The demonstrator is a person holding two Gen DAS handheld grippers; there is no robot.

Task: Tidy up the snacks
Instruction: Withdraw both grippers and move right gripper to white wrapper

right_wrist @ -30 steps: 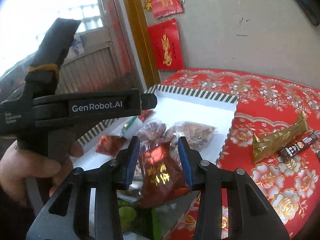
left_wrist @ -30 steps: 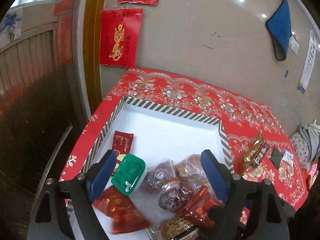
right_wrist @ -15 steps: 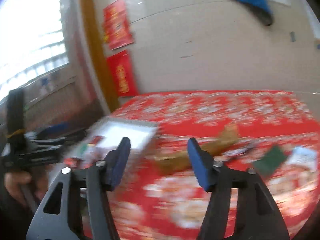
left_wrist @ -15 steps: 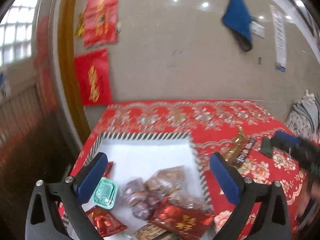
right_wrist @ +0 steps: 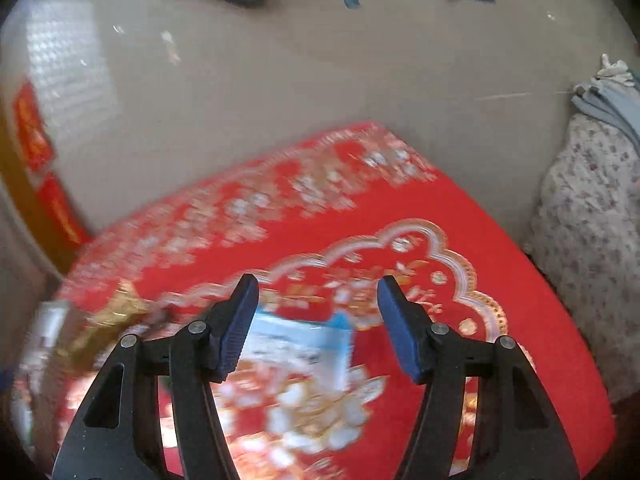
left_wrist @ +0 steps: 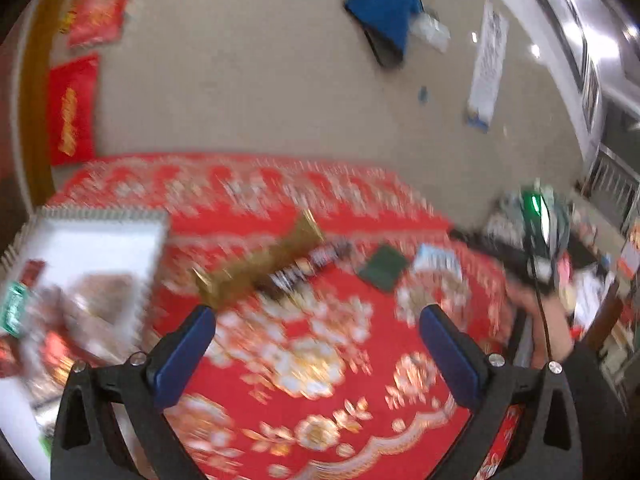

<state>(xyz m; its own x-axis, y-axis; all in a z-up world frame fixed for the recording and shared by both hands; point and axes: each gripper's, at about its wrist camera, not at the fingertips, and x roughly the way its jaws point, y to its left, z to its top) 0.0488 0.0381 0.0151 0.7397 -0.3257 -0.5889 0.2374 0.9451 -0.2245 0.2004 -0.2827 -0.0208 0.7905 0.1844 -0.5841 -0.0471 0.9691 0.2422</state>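
Both views swinging rightward off white tray, now far left of left gripper. Left gripper spread wide, gripping nothing. Right gripper gaping, hovering over one blue-white packet, not touching. Ahead of left gripper, on red floral cloth: one gold wrapper, one dark bar, one green packet. Tray snacks blurred, uncountable.

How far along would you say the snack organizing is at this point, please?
Partly done. Several wrapped snacks already lie in the white tray. Nothing is in hand: the left gripper and right gripper are both open and empty, the right one over the blue-and-white packet. Left on the red tablecloth: that packet, the gold packet, the dark bar and the green packet.
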